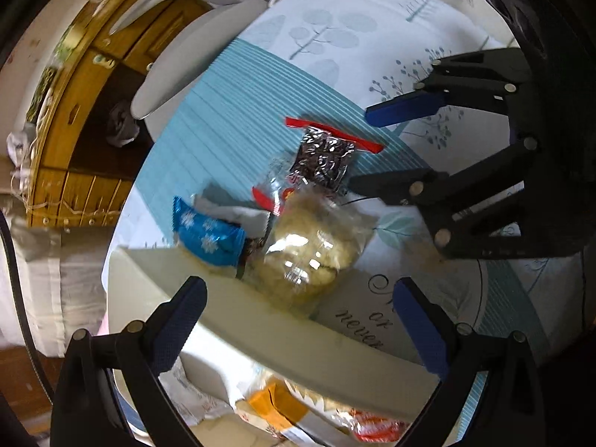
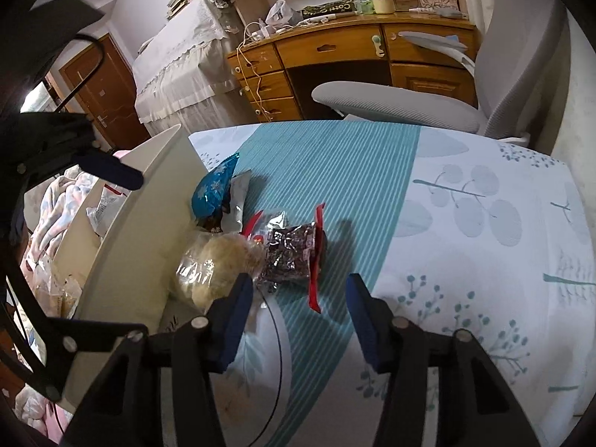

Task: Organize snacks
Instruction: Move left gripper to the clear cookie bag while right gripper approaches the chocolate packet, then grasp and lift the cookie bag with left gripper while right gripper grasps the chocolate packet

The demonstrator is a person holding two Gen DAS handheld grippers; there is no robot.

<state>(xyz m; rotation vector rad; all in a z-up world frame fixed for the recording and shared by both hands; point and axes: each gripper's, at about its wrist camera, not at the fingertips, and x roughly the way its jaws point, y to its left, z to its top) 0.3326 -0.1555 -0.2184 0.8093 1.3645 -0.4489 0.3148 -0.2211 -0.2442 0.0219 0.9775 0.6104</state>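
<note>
Together, three snack packets lie on the bed: blue packet (image 2: 214, 190), clear cookie bag (image 2: 216, 264), dark red-edged packet (image 2: 294, 257). Left claw (image 1: 298, 320) and right claw (image 2: 298, 320) gape wide, empty.

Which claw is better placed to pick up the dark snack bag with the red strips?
Probably the right. The right claw is open, low over the table and pointed at the dark snack bag just ahead. The left claw, also open, hovers over the white box, with the cookie bag between.

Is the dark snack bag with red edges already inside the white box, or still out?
Out. The dark snack bag lies on the tablecloth, beside the white box.
</note>
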